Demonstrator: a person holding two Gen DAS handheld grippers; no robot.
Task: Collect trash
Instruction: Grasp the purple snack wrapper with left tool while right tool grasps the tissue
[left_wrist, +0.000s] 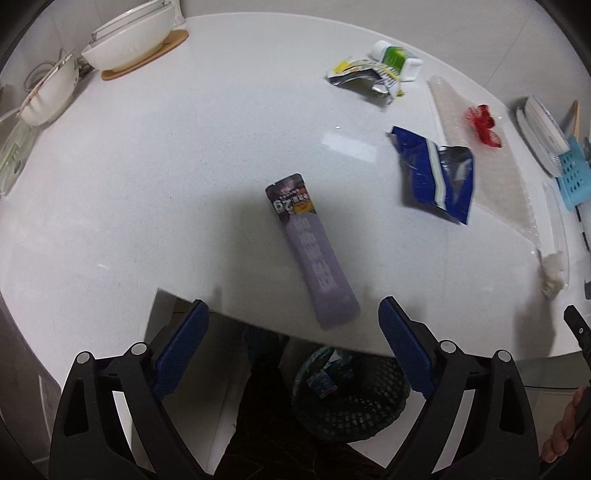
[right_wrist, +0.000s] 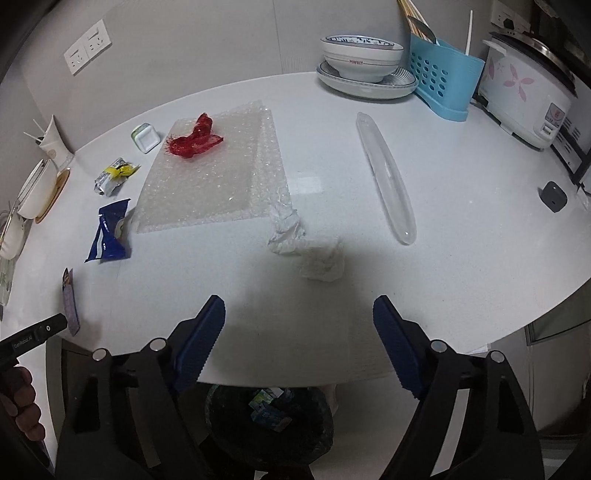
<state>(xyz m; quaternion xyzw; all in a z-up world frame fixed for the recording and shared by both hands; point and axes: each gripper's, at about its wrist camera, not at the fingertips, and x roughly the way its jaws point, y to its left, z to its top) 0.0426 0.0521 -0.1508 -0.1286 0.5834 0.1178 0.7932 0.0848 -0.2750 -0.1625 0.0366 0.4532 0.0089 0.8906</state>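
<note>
I have both tongs over the near edge of the desk, each with its jaws apart and nothing between them. My left tongs point down at the purple sachet, which lies flat by the near edge with its lower end between the pads. My right tongs face the crumpled tissue, just beyond the tips. The mesh bin sits on the floor under the desk edge, wrappers already in it. I judge the sachet needs a low, square pinch across its narrow width; a flat packet slips otherwise. The blue wrapper waits farther right.
</note>
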